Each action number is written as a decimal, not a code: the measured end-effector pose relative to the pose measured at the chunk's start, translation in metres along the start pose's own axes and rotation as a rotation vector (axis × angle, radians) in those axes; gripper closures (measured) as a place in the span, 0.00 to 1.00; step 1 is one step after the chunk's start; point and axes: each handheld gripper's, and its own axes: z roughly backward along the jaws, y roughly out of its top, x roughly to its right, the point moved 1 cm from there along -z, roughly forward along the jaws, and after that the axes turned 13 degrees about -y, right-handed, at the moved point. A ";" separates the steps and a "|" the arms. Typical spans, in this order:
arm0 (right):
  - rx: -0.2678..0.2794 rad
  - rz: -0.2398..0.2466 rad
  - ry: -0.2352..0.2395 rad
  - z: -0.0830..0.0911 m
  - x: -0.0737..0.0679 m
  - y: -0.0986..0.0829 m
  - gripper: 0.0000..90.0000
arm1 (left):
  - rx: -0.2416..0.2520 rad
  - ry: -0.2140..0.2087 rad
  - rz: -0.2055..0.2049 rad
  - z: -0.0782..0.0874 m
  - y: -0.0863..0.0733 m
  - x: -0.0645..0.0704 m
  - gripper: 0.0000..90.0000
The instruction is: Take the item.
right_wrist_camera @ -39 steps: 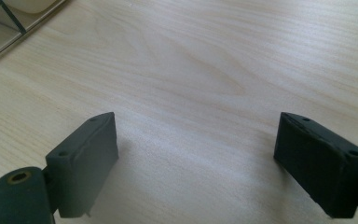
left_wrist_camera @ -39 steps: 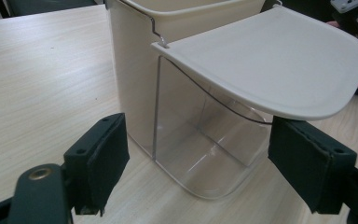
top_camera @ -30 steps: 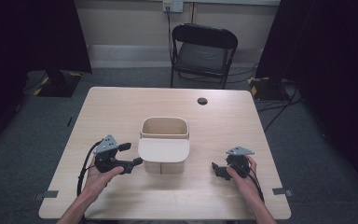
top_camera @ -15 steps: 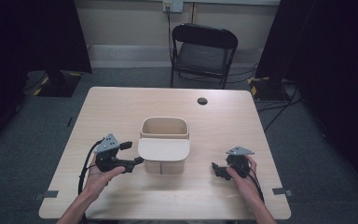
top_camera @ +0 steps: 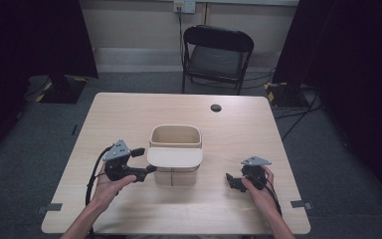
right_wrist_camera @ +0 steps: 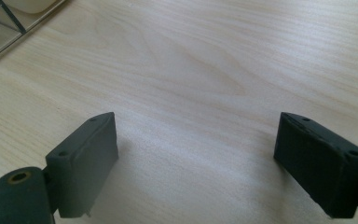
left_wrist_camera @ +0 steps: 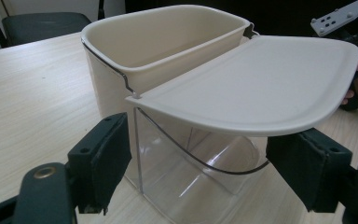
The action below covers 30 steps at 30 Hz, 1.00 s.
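Note:
A cream bin [top_camera: 175, 137] stands in the middle of the table, open at the top. Its flat cream lid [top_camera: 175, 157] juts out level over a clear front section [left_wrist_camera: 191, 163]. My left gripper [top_camera: 145, 162] is just left of the bin's front, open, with its jaws either side of the clear section's corner under the lid [left_wrist_camera: 261, 84]. In the left gripper view the gripper [left_wrist_camera: 200, 172] holds nothing. My right gripper [top_camera: 232, 180] rests on the table to the right of the bin, pointing left. In its own view that gripper [right_wrist_camera: 196, 158] is open over bare wood.
A small black round disc [top_camera: 216, 107] sits on the wooden table [top_camera: 129, 114] behind the bin. A black folding chair [top_camera: 214, 50] stands beyond the far edge. A corner of the bin [right_wrist_camera: 9, 18] shows at the upper left of the right gripper view.
My left gripper has edged slightly right, closer to the bin's front. The right gripper and the bin have stayed put.

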 end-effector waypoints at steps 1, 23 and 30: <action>0.000 0.000 0.000 0.000 0.000 0.000 0.14 | -0.005 -0.002 -0.001 0.000 0.000 0.000 0.24; 0.000 0.000 0.000 0.000 0.000 0.000 0.14 | 0.001 0.001 -0.044 -0.004 0.007 0.005 0.29; 0.000 0.000 0.000 0.000 0.000 0.000 0.14 | 0.012 -0.005 -0.046 -0.003 0.011 0.003 0.31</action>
